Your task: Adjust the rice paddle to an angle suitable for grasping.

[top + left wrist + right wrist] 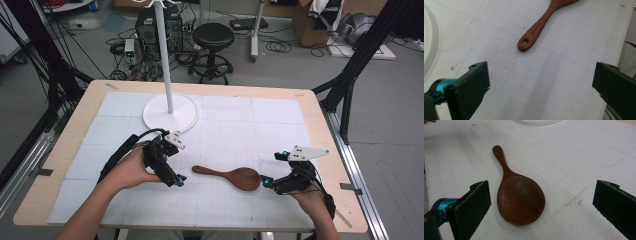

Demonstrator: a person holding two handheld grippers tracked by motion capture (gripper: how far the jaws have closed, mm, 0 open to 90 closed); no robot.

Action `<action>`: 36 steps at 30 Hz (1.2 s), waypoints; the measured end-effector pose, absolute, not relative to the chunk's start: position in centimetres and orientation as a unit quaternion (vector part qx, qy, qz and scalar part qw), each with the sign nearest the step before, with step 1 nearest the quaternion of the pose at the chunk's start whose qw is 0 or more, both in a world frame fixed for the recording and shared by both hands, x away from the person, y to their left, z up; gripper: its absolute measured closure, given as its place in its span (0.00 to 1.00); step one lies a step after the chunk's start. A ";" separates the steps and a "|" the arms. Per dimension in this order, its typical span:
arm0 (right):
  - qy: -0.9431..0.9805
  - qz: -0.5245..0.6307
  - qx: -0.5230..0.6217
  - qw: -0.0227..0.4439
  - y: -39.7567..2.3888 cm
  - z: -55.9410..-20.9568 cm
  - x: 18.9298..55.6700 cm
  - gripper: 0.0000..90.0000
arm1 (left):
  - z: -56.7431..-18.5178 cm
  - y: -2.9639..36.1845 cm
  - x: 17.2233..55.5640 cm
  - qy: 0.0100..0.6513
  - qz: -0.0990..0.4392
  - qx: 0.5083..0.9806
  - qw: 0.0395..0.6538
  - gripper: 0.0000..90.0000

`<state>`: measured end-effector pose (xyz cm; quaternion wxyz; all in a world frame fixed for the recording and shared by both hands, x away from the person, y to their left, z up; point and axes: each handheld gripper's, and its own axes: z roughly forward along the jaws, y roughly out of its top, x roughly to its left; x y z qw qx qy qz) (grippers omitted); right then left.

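Note:
A dark wooden spoon point(234, 176) lies flat on the white gridded mat, bowl to the right and handle to the left. My left gripper point(179, 180) hovers just left of the handle end, open and holding nothing; the left gripper view has the handle point(534, 31) with its hanging hole ahead of the jaws. My right gripper point(266, 182) sits right beside the bowl, also open. In the right gripper view the bowl point(521, 199) lies between the wide-apart jaws, nearer the left one, untouched.
A white stand with a round base point(171, 113) and tall pole point(164, 50) rises at the back centre of the table. A black stool point(213, 37), cables and boxes sit on the floor beyond. The wooden table edge point(330, 150) runs along the right.

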<state>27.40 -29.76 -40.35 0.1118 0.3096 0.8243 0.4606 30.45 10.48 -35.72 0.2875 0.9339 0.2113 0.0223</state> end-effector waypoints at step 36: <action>0.845 0.451 0.269 0.106 -28.1 -40.2 27.0 0.01 | -36.8 17.9 28.4 0.260 0.053 0.896 0.357 0.02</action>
